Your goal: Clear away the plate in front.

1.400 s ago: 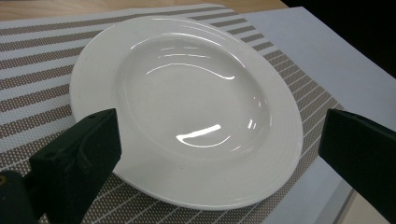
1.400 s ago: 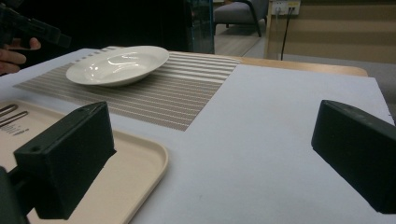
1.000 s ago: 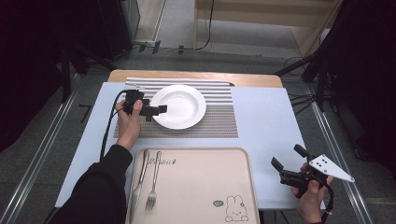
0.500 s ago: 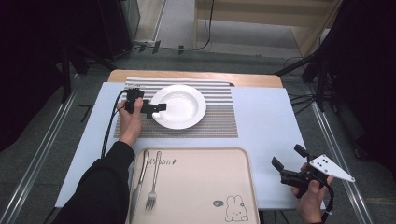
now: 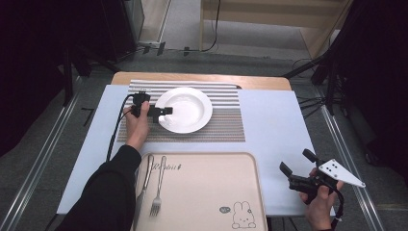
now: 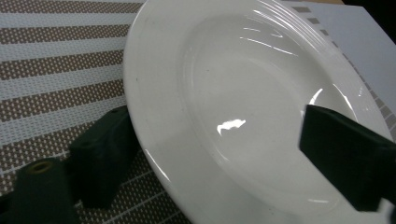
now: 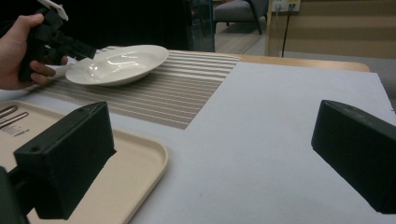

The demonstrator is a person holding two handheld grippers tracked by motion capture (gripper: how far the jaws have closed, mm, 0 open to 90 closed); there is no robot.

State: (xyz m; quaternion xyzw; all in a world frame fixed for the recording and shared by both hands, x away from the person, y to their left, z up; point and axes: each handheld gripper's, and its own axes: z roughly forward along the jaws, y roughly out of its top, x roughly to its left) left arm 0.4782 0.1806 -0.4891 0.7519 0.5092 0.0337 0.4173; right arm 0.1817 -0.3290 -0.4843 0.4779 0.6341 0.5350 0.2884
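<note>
Plate [image 6: 243, 107] rim sits between left tongs [image 6: 224, 154] up close, unpressed.

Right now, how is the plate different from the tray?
The plate is round, white and shiny; the tray is rectangular, beige and dull. The plate sits on the striped mat; the tray lies at the table's near edge. The tray has a bunny picture; the plate is plain. Both hold no food.

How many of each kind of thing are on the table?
Plate: 1
Mat: 1
Tray: 1
Knife: 1
Fork: 1
Total: 5
</note>
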